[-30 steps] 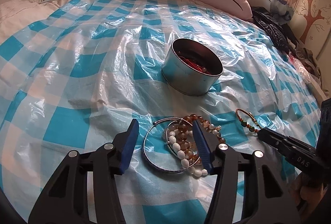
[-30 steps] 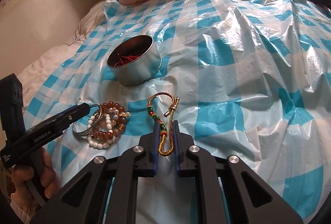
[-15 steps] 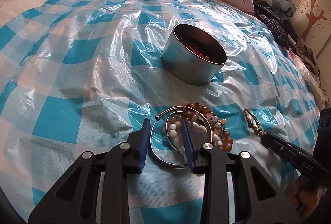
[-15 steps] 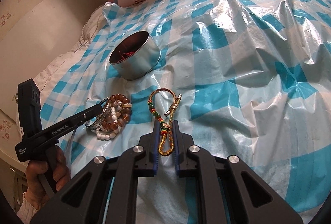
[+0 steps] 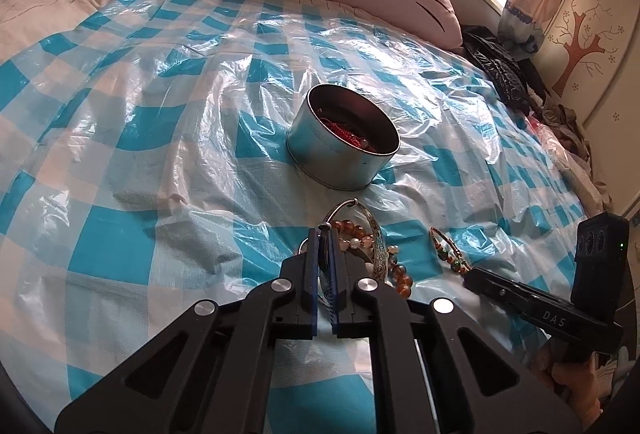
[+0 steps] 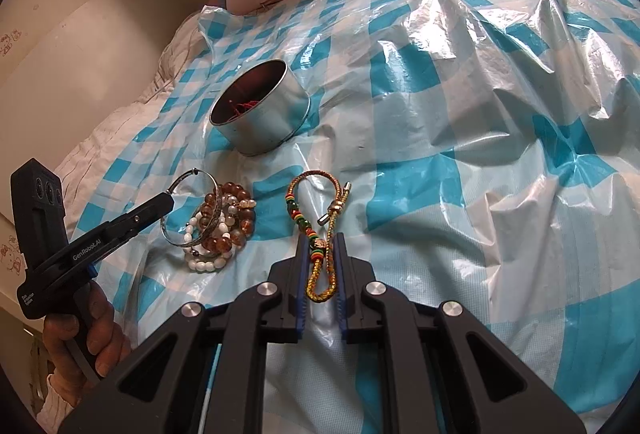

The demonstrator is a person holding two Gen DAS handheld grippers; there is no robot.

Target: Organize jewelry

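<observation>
Left gripper (image 5: 325,234) jaws clamped on bangle (image 6: 191,211), tilted over bead bracelets (image 6: 224,224) on bed. Right gripper (image 6: 320,240) jaws pinch cord bracelet (image 6: 320,230). Tin (image 5: 344,149) just beyond. Risk: bangle snags beads, drags them; thin rim slips.

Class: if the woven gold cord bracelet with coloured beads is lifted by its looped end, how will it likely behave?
The cord bracelet probably hangs limp: it lies in soft curves between the right gripper pads. Likely light, being thin. Its metal clasp end may swing.
</observation>
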